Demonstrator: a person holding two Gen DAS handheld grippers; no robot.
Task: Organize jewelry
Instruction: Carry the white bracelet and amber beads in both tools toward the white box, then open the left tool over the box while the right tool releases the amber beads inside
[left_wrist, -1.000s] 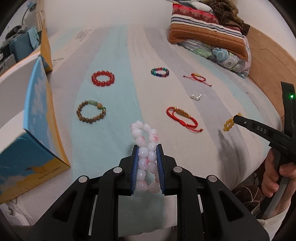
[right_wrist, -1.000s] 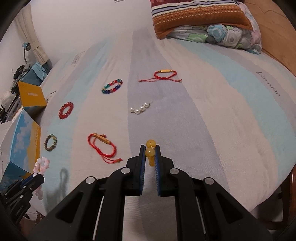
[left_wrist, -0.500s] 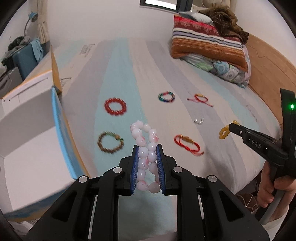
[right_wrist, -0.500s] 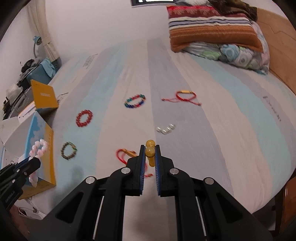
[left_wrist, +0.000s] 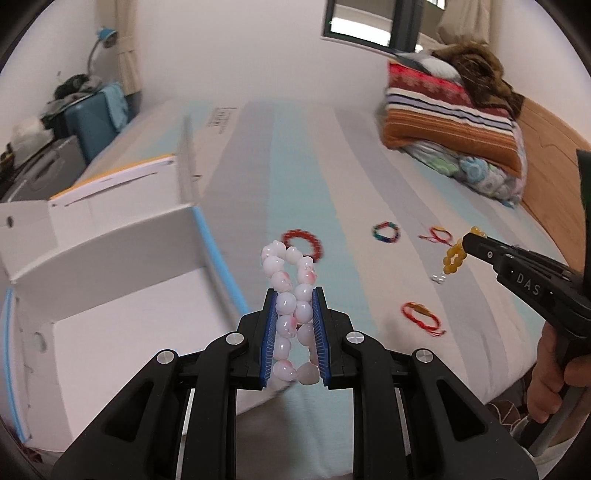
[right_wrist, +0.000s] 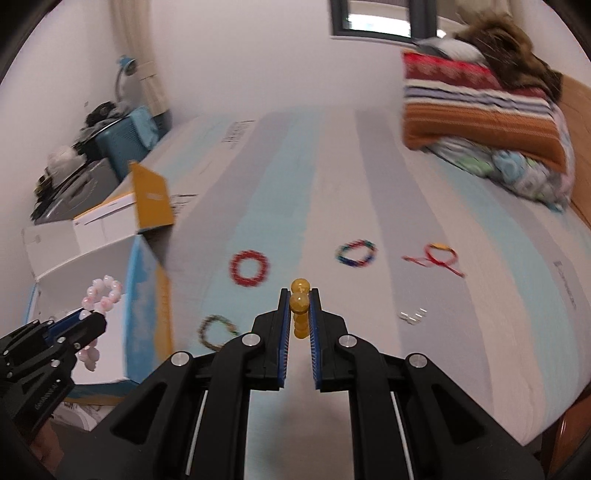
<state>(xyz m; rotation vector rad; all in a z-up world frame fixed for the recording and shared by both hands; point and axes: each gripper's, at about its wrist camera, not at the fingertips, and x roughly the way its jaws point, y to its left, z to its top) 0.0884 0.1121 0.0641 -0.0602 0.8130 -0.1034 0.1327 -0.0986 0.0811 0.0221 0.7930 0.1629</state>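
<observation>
Left wrist view: the left gripper had its blue pads clamped on a pink-and-white bead bracelet, squeezed into a long loop that stuck out past the fingertips, above the near edge of the bed. To the left stood an open white box with a blue rim, blurred; no writing on it could be read. At the right edge a hand held the right gripper, whose black side bore the white letters "DAS". Its tips pinched a yellow bead bracelet, which hung below them in the air. On the striped sheet lay a red bead bracelet, a multicolour bracelet, a red cord bracelet, another red cord bracelet nearer, and a few small pearls. A printed label on the sheet farther back was too blurred to read.

Right wrist view: the right gripper was closed on the yellow bracelet, seen edge-on, two beads poking past the tips. At lower left the left gripper held the pink bracelet in front of the white box, beside its blue-and-yellow wall. A brown-green bead bracelet lay near the box; the red one, the multicolour one, a red cord one and the pearls lay beyond. Print on the sheet stayed illegible.
</observation>
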